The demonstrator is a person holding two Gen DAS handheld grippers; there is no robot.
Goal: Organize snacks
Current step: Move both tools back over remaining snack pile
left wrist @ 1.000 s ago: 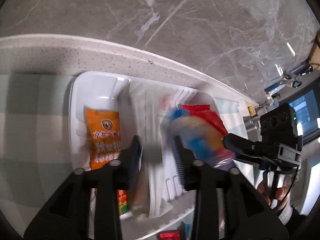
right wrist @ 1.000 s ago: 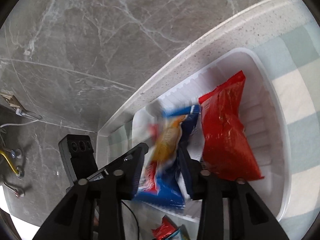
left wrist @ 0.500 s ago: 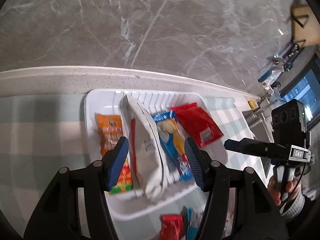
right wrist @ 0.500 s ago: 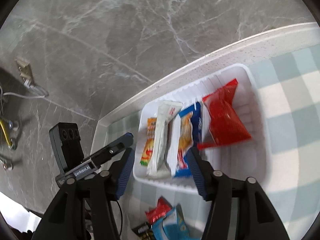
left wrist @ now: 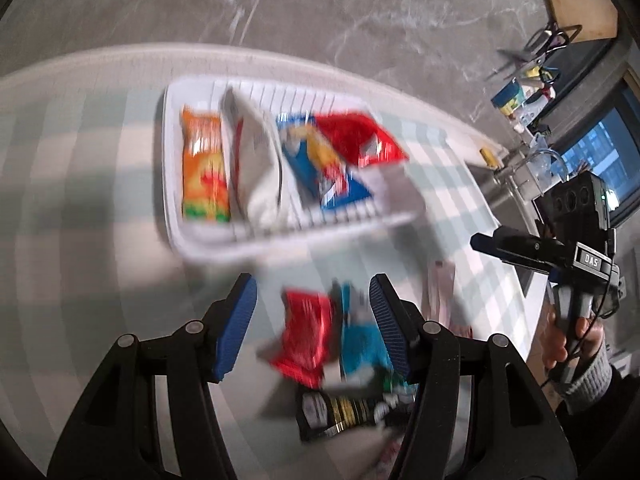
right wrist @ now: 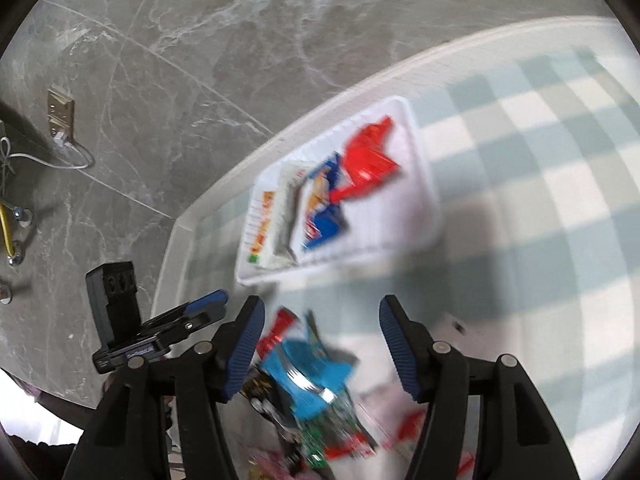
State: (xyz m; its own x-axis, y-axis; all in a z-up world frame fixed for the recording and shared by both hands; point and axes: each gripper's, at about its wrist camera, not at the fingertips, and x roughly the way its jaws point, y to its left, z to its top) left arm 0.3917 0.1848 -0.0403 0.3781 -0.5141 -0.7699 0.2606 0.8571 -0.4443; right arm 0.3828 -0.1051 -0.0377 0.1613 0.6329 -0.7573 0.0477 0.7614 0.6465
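Observation:
A white tray [left wrist: 172, 184] on the checked cloth holds an orange packet [left wrist: 204, 168], a white packet [left wrist: 256, 168], a blue packet [left wrist: 320, 168] and a red packet [left wrist: 360, 140] side by side. The tray also shows in the right wrist view [right wrist: 420, 184]. Loose snacks lie nearer: a red packet [left wrist: 306, 336], a teal packet [left wrist: 360, 344] and a black packet [left wrist: 340, 416]. My left gripper [left wrist: 314, 316] is open and empty above the loose pile. My right gripper [right wrist: 320, 344] is open and empty above the teal packet [right wrist: 308, 372]. Both views are blurred.
A grey marble wall [left wrist: 320, 8] rises behind the white counter edge [right wrist: 360, 80]. A monitor [left wrist: 600, 160] and small clutter stand at the right. The right gripper body [left wrist: 560, 252] shows in the left wrist view, the left one [right wrist: 132, 336] in the right.
Both grippers have let go of their packets and pulled back from the tray toward the loose pile. The blue and white packets now lie in the tray. Both jaws have widened.

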